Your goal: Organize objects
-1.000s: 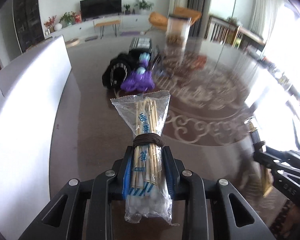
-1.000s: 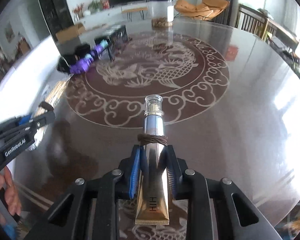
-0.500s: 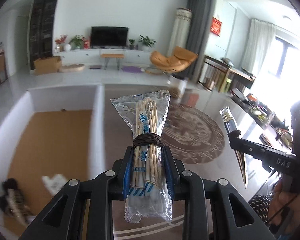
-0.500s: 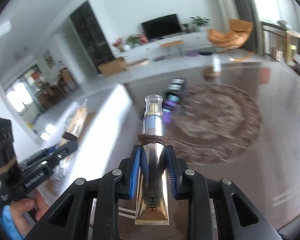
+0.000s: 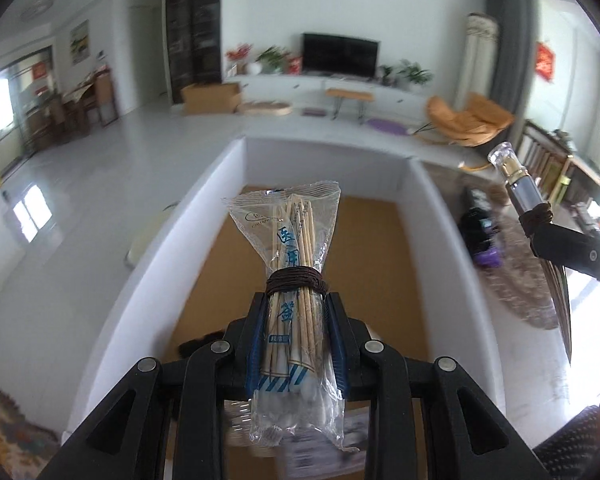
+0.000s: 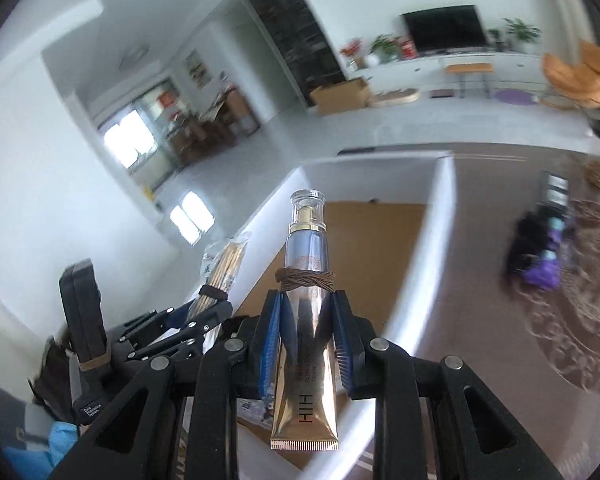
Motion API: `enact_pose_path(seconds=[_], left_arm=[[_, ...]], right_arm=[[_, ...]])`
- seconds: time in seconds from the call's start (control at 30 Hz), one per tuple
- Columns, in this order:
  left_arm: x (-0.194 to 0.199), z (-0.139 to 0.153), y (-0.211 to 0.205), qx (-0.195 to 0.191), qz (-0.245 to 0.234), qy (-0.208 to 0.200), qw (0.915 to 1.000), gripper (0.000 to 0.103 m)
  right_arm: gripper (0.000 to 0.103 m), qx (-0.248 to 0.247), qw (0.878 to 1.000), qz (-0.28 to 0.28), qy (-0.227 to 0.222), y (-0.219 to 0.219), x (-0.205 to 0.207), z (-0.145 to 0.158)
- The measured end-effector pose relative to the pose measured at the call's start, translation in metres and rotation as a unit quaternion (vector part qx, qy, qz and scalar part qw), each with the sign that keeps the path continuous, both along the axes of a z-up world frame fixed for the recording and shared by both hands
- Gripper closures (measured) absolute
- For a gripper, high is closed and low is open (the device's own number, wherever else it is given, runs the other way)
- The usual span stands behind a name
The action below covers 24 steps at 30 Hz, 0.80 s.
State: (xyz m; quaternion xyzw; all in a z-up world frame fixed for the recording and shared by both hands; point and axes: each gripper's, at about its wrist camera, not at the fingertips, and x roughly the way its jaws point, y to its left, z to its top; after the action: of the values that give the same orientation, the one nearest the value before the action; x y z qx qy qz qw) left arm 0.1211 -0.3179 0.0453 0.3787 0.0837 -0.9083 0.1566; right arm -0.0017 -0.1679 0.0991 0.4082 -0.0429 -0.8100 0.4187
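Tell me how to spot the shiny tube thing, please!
Find the big white box with the brown floor inside. Just above it, the right gripper pinches a gold tube with a clear cap. The left gripper beside it holds a bag of cotton swabs instead.

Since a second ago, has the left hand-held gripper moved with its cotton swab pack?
Yes. The left hand-held gripper, shut on the cotton swab pack, swung from over the patterned table to above the white box.

a dark brown table (image 6: 480,288) with a pale scroll medallion fills the right of the right wrist frame. a white-walled box (image 5: 440,216) with a tan floor stands on it at centre; a blurred black and purple heap (image 6: 540,256) lies at right.
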Motion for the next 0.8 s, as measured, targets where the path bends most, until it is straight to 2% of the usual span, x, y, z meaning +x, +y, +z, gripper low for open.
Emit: enact_pose_path(seconds=[0.17,0.33,0.37,0.4,0.43,0.47,0.57,0.63,0.7,0.8], left_arm=[[-0.010,-0.020,-0.014,0.004,0.006,-0.032,0.9995,0.074],[-0.019,-0.032,-0.009,-0.004,-0.004,-0.065,0.9979,0.070],[-0.022,-0.034,-0.008,-0.010,-0.003,-0.076,0.9971,0.059],[-0.024,-0.037,-0.006,-0.016,-0.001,-0.084,0.9964,0.048],[-0.025,-0.035,-0.003,-0.020,0.000,-0.083,0.9964,0.030],[-0.023,-0.032,0.002,-0.026,0.004,-0.079,0.9966,0.018],[-0.016,-0.023,0.008,-0.043,0.012,-0.058,0.9973,0.016],[-0.016,-0.018,0.015,-0.044,0.010,-0.045,0.9980,0.016],[-0.019,-0.015,0.028,-0.037,-0.003,-0.031,0.9988,0.016],[-0.025,-0.005,0.056,-0.028,-0.036,-0.013,0.9989,0.015]], right_arm=[[0.077,0.037,0.999,0.026,-0.020,-0.036,-0.010,-0.032],[0.074,0.049,0.995,0.050,-0.071,-0.048,-0.016,-0.063],[0.071,0.051,0.994,0.054,-0.078,-0.048,-0.017,-0.067],[0.060,0.051,0.994,0.055,-0.080,-0.048,-0.017,-0.071],[0.049,0.048,0.995,0.051,-0.077,-0.044,-0.016,-0.072],[0.046,0.046,0.995,0.048,-0.074,-0.042,-0.016,-0.072],[0.041,0.035,0.998,0.028,-0.045,-0.020,-0.014,-0.067],[0.025,0.033,0.999,0.002,-0.008,0.005,-0.013,-0.061],[0.014,0.033,0.998,-0.037,0.029,0.036,-0.012,-0.058],[0.007,0.056,0.989,-0.115,0.069,0.097,-0.019,-0.073]])
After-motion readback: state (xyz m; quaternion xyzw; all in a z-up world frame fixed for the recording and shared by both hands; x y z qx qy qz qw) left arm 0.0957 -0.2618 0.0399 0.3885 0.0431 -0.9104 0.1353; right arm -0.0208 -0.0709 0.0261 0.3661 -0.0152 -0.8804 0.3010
